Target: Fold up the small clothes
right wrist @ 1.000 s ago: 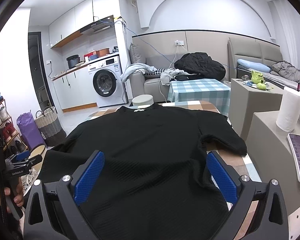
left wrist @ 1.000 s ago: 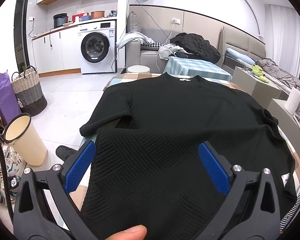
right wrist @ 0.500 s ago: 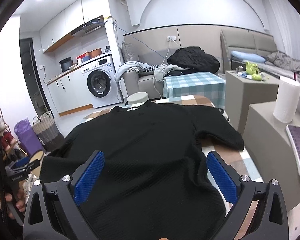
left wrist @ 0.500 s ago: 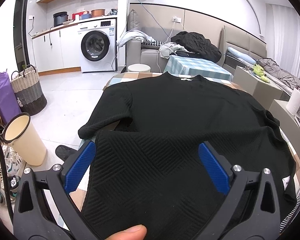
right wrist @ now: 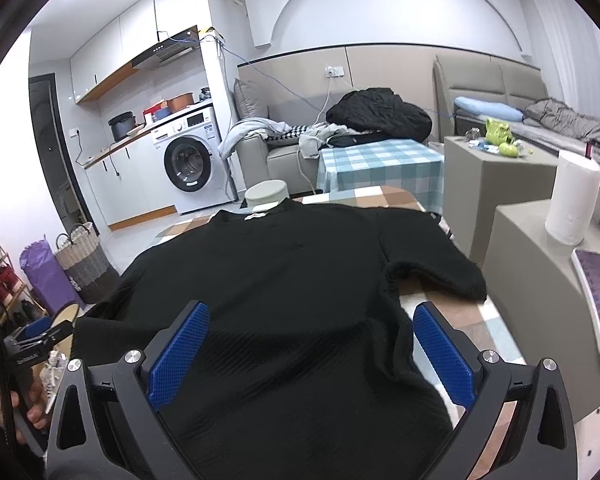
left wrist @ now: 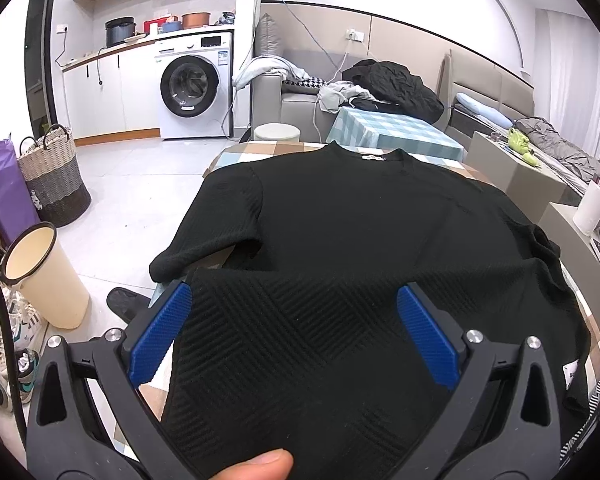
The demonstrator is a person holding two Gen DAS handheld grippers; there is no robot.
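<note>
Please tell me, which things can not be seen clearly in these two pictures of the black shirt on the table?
- Near hem of the black shirt: cut off by the bottom edge in both views.
- Table under the shirt: mostly covered by the cloth.
- Collar label: too small to read.
- Left gripper and right gripper: open, but contact with the cloth cannot be judged.

The black sweater covers most of the tabletop, and its near hem is cut off by the lower edge. The neck label is too small to read.
</note>
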